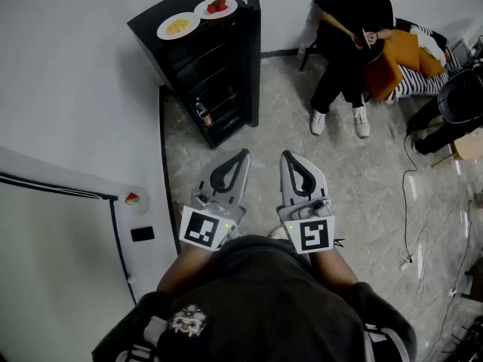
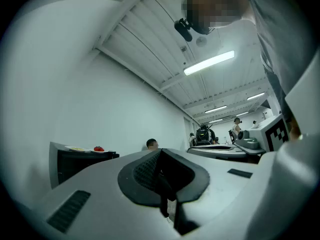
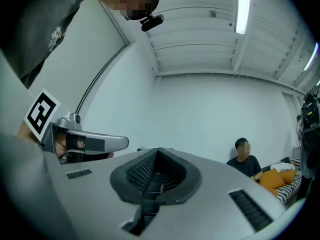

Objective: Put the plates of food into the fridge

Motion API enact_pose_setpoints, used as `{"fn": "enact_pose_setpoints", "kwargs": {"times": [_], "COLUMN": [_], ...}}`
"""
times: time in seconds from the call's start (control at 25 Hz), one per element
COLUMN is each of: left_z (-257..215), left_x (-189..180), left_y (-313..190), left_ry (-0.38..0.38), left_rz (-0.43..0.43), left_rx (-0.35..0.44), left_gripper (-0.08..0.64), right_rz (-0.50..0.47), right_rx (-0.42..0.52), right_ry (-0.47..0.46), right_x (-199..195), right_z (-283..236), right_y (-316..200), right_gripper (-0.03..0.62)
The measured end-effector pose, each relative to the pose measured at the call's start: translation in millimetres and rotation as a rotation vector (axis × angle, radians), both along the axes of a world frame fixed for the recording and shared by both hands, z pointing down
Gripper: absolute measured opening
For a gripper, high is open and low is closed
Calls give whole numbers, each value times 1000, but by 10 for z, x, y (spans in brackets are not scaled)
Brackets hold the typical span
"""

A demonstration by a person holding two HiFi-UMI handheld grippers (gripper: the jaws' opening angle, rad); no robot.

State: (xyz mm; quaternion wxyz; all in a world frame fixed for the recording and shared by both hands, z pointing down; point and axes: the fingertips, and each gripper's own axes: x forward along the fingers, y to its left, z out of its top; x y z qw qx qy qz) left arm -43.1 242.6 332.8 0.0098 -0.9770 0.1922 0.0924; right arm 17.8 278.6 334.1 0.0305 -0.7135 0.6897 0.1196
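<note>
A black fridge (image 1: 211,74) stands by the white wall at the upper left, with its shelves and a bottle (image 1: 202,112) showing at the front. On its top sit a plate of yellow food (image 1: 178,26) and a plate of red food (image 1: 216,7). My left gripper (image 1: 242,154) and right gripper (image 1: 287,156) are held side by side close to my body, well short of the fridge. Both are shut with nothing between the jaws. In the left gripper view the shut gripper (image 2: 160,154) points past the fridge (image 2: 80,164) with the red food (image 2: 99,148) on top. The right gripper (image 3: 157,153) shows shut too.
A person (image 1: 347,44) sits on a chair to the right of the fridge, beside an orange cushion (image 1: 400,55). Cables (image 1: 411,202) trail over the stone floor at the right. A white panel (image 1: 68,225) with a small red item (image 1: 133,198) is at my left.
</note>
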Motion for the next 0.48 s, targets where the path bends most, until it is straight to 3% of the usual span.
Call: {"fn": "enact_pose_setpoints", "kwargs": {"times": [0.48], "left_z": [125], "left_x": [-99], "left_y": [-49], "left_ry": [-49], "left_rz": [-6], "left_rx": [7], "left_gripper": [22], "right_rz": [-9], "right_rx": [-17], "right_ry": [-49], "right_x": [-53], "right_z": [89], "right_y": [-15], "right_gripper": [25]}}
